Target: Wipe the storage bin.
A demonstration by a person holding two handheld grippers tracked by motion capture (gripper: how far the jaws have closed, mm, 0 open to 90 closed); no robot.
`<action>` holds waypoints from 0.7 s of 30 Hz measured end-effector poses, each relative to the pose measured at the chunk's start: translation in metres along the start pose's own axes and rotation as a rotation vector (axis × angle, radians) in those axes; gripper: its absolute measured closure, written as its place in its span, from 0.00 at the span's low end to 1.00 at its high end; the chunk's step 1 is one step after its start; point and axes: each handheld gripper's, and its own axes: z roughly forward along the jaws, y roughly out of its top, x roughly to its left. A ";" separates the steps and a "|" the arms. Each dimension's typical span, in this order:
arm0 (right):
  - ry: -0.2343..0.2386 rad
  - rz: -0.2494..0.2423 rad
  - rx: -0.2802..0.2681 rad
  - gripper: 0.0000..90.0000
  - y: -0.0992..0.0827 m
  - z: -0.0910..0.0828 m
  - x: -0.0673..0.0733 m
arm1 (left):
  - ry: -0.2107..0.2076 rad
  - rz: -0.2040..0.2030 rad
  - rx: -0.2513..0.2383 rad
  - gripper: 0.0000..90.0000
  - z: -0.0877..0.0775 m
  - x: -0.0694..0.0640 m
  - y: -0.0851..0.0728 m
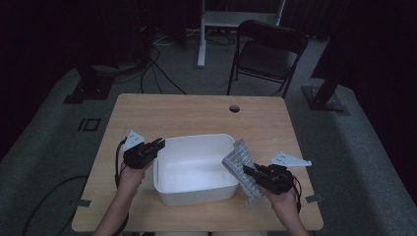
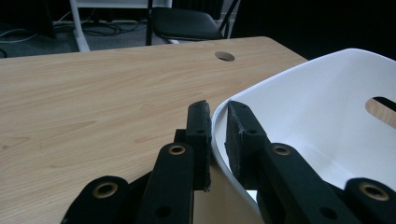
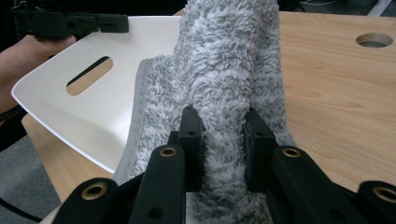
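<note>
A white plastic tub (image 1: 194, 189) stands in the middle of the wooden table. My left gripper (image 1: 158, 144) is shut on the tub's left rim (image 2: 217, 116), one pad outside and one inside the wall. A grey fluffy cloth (image 1: 241, 162) hangs against the tub's right side. My right gripper (image 1: 247, 170) is shut on a raised fold of the cloth (image 3: 224, 84), which bulges up between the pads. Across the tub (image 3: 93, 107) the right gripper view shows the other hand and its gripper (image 3: 112, 23) on the far rim.
The table (image 1: 196, 113) has a round cable hole (image 1: 234, 108) near its far edge. A black folding chair (image 1: 268, 51) and a white desk leg (image 1: 201, 34) stand beyond the table. Cables lie on the grey floor.
</note>
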 end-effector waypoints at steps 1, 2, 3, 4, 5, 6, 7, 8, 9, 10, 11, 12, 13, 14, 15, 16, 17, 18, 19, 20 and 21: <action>-0.006 -0.007 -0.001 0.82 0.000 0.000 0.000 | 0.003 -0.002 -0.001 0.88 0.000 0.000 0.000; -0.009 -0.009 -0.003 0.82 -0.001 0.000 0.001 | 0.007 -0.004 -0.002 0.88 0.000 -0.001 0.000; -0.015 -0.006 -0.010 0.82 -0.002 0.001 0.001 | 0.009 -0.002 0.001 0.88 0.000 -0.001 0.000; -0.022 -0.009 -0.011 0.82 -0.003 0.001 0.002 | 0.013 -0.001 0.002 0.88 0.000 -0.002 0.000; -0.030 -0.009 -0.019 0.83 -0.005 0.001 0.003 | 0.016 0.000 0.002 0.88 0.000 -0.002 0.000; -0.032 -0.008 -0.024 0.83 -0.006 0.001 0.003 | 0.021 0.006 0.003 0.88 0.000 -0.003 0.000; -0.038 -0.005 -0.024 0.83 -0.008 0.001 0.004 | 0.024 0.008 0.006 0.88 0.000 -0.003 0.000; -0.041 -0.007 -0.026 0.83 -0.009 0.001 0.004 | 0.027 0.008 0.008 0.88 0.000 -0.004 0.001; -0.043 -0.005 -0.030 0.83 -0.010 0.001 0.004 | 0.028 0.007 0.009 0.88 0.000 -0.004 0.001; -0.045 -0.007 -0.031 0.83 -0.011 0.000 0.005 | 0.028 0.006 0.008 0.88 0.001 -0.004 0.001; -0.047 -0.009 -0.032 0.83 -0.012 0.000 0.005 | 0.028 0.006 0.009 0.88 0.001 -0.004 0.001; -0.047 -0.010 -0.033 0.83 -0.012 0.000 0.006 | 0.027 0.006 0.010 0.88 0.001 -0.004 0.001; -0.049 -0.014 -0.033 0.84 -0.012 0.000 0.006 | 0.027 0.005 0.010 0.88 0.001 -0.004 0.001; -0.049 -0.015 -0.033 0.84 -0.012 0.000 0.006 | 0.027 0.003 0.008 0.88 0.001 -0.004 0.001; -0.047 -0.010 -0.034 0.84 -0.013 0.001 0.006 | 0.027 0.002 0.008 0.88 0.001 -0.004 0.000; -0.047 -0.010 -0.036 0.84 -0.013 0.001 0.005 | 0.028 0.000 0.006 0.88 0.001 -0.004 0.000; -0.047 -0.010 -0.036 0.84 -0.013 0.001 0.005 | 0.027 -0.003 0.006 0.88 0.001 -0.004 0.000; -0.047 -0.008 -0.036 0.84 -0.013 0.001 0.005 | 0.028 -0.004 0.005 0.88 0.001 -0.004 0.000; -0.049 -0.011 -0.036 0.84 -0.014 0.001 0.006 | 0.029 -0.007 0.004 0.88 0.001 -0.004 0.000; -0.052 -0.014 -0.037 0.84 -0.014 0.001 0.006 | 0.028 -0.005 0.004 0.88 0.001 -0.004 0.000; -0.054 -0.013 -0.040 0.84 -0.014 0.001 0.006 | 0.028 -0.005 0.004 0.88 0.001 -0.004 0.000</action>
